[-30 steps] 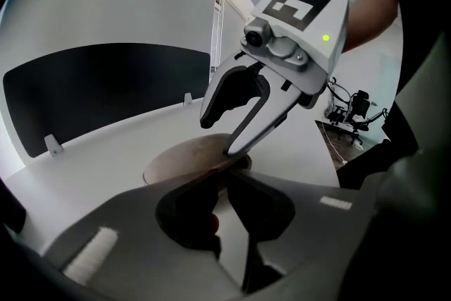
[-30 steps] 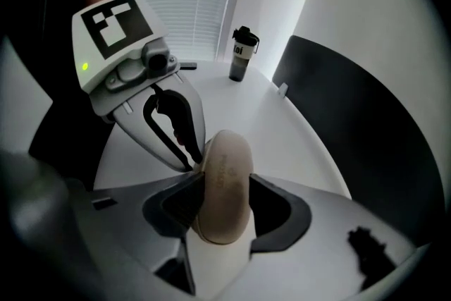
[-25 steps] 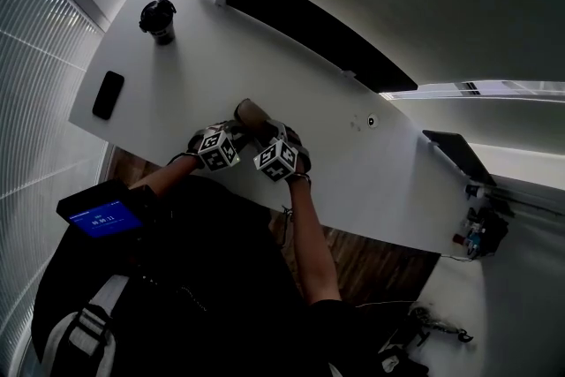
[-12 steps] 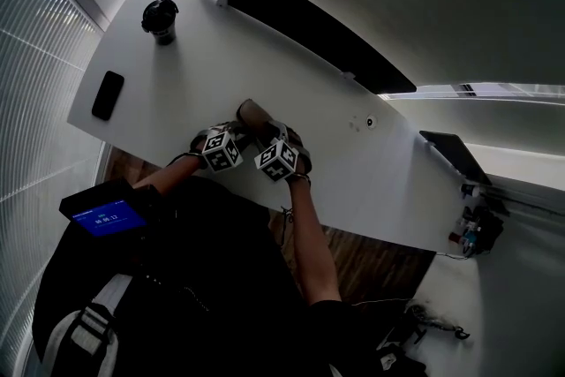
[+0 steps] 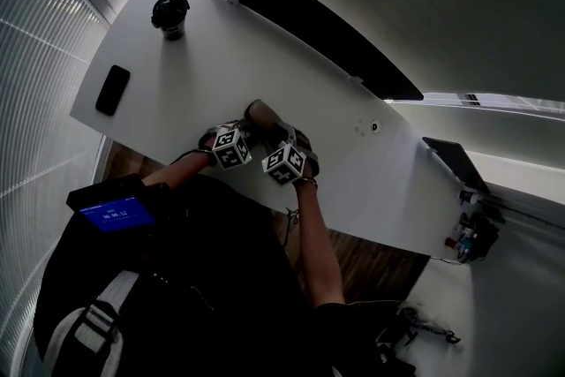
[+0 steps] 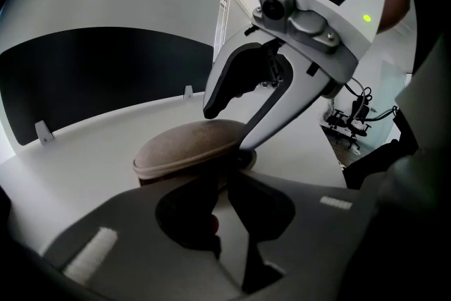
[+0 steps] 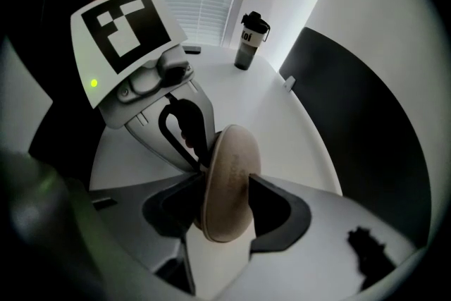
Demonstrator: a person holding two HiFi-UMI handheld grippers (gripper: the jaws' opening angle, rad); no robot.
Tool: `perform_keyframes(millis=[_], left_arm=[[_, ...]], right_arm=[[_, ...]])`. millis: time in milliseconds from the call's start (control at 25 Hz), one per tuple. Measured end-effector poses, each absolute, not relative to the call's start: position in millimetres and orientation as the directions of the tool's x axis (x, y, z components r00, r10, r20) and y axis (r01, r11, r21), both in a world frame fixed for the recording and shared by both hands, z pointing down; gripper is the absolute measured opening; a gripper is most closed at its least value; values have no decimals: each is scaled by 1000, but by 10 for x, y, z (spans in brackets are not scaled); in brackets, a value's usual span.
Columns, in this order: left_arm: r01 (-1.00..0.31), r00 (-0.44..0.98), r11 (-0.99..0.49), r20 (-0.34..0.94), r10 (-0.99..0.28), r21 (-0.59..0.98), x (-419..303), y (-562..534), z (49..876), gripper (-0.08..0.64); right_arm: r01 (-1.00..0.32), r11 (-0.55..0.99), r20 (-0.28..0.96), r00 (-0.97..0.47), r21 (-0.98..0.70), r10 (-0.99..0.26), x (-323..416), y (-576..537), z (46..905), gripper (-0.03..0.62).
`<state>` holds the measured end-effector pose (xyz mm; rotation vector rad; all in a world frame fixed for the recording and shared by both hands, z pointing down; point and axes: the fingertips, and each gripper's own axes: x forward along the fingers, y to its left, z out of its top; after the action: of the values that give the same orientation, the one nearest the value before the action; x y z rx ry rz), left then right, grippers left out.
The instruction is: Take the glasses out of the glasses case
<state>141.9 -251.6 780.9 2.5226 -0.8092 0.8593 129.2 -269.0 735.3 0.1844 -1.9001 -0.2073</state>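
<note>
Glasses case [image 5: 259, 111] lies shut near the worktop's [image 5: 168, 75] front edge. Right gripper [image 7: 225, 187] jaws clamp its sides. Left gripper [image 6: 224, 187] jaws, nearly closed, meet its end. Step in hand, as judged: opening. Next, the lid needs prising up.

The tan, oval glasses case [image 7: 229, 183] sits closed near the table's [image 5: 177, 84] front edge.

The glasses case [image 5: 259, 111] lies on the table [image 5: 353, 163], phone [image 5: 112, 90] and bottle [image 5: 169, 15] leftward.
</note>
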Motion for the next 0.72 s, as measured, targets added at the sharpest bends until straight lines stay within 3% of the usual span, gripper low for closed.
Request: perform_keyframes(millis=[360, 720], left_arm=[[-621, 657, -765, 644, -392, 169, 1432, -2504, 7757, 54], [-616, 658, -769, 649, -383, 171, 1436, -2487, 7763, 55]], right_arm=[[-135, 952, 881, -361, 276, -307, 1472, -3120, 7004, 190], [-504, 853, 873, -350, 131, -341, 1869, -3801, 7395, 190]])
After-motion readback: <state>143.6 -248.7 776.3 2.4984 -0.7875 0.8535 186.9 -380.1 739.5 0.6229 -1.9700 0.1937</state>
